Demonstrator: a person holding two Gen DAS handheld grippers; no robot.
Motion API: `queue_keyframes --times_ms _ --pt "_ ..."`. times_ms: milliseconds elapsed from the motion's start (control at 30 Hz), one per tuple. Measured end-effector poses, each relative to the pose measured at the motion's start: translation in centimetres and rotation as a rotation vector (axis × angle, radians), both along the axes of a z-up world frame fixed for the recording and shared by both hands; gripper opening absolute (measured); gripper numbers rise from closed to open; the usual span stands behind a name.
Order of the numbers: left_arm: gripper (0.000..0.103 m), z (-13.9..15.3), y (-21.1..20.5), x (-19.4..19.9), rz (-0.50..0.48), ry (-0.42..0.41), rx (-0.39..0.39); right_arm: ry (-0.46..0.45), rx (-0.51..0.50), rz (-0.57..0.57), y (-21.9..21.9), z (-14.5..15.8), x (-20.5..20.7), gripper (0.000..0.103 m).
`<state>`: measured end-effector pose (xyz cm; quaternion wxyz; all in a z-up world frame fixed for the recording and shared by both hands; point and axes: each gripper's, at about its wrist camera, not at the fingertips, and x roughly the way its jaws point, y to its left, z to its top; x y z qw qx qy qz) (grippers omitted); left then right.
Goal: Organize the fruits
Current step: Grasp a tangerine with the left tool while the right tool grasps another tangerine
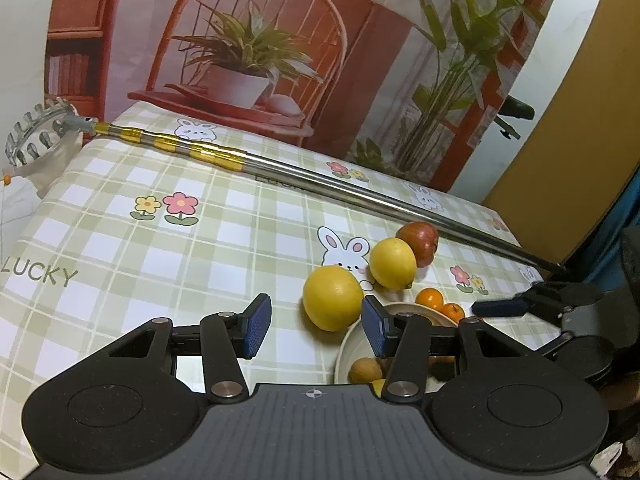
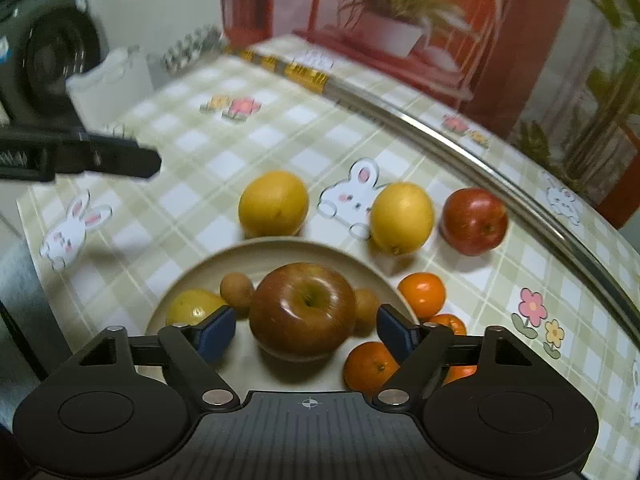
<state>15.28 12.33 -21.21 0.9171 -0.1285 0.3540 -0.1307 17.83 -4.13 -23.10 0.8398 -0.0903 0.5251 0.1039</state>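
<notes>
Table (image 1: 168, 248): left half bare, metal pole (image 1: 360, 192) along far edge | plate (image 2: 256, 256) near front edge holds large apple (image 2: 304, 310) | right gripper (image 2: 306, 330) apart, straddling apple, pads clear | left gripper (image 1: 316, 326) part-open, empty

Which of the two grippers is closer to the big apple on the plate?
The right. The right gripper straddles the big apple on the plate, pads clear of it on either side. The left gripper hangs open over the tablecloth by the plate's edge, beside a lemon.
</notes>
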Motion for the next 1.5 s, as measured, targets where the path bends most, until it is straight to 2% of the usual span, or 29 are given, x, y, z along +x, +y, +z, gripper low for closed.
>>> queue_keyframes --times_ms 67,333,433,533,733,933,1133,1233,1500 --pt "0.052 0.0 -0.4 0.1 -0.012 0.003 0.007 -0.055 0.03 -0.028 -0.8 0.7 -0.7 0.089" --pt "0.052 0.5 -2.3 1.0 -0.079 0.007 0.03 -0.239 0.151 -0.222 -6.0 2.5 -3.5 0.09" --pt "0.052 0.9 -3.3 1.5 -0.103 0.0 0.038 -0.31 0.166 -0.295 -8.1 2.8 -4.4 0.09" --pt "0.052 1.3 -4.4 2.2 -0.128 0.0 0.041 -0.368 0.185 -0.384 -10.6 3.1 -5.1 0.097" --pt "0.052 1.6 -7.4 3.7 -0.203 0.021 0.063 -0.469 0.23 -0.501 -15.1 3.2 -6.8 0.098" --pt "0.051 0.2 -10.8 6.3 -0.282 0.107 0.07 -0.471 0.215 -0.561 -17.9 2.7 -8.0 0.097" --pt "0.044 -2.4 -13.7 10.2 -0.28 0.251 0.004 -0.45 0.187 -0.594 -19.3 1.7 -8.7 0.092" --pt "0.041 -3.3 -15.2 11.7 -0.271 0.282 0.022 -0.437 0.202 -0.603 -19.7 1.1 -8.7 0.091" --pt "0.041 -4.2 -17.5 13.7 -0.306 0.294 0.128 -0.42 0.262 -0.619 -21.1 0.2 -9.3 0.09"
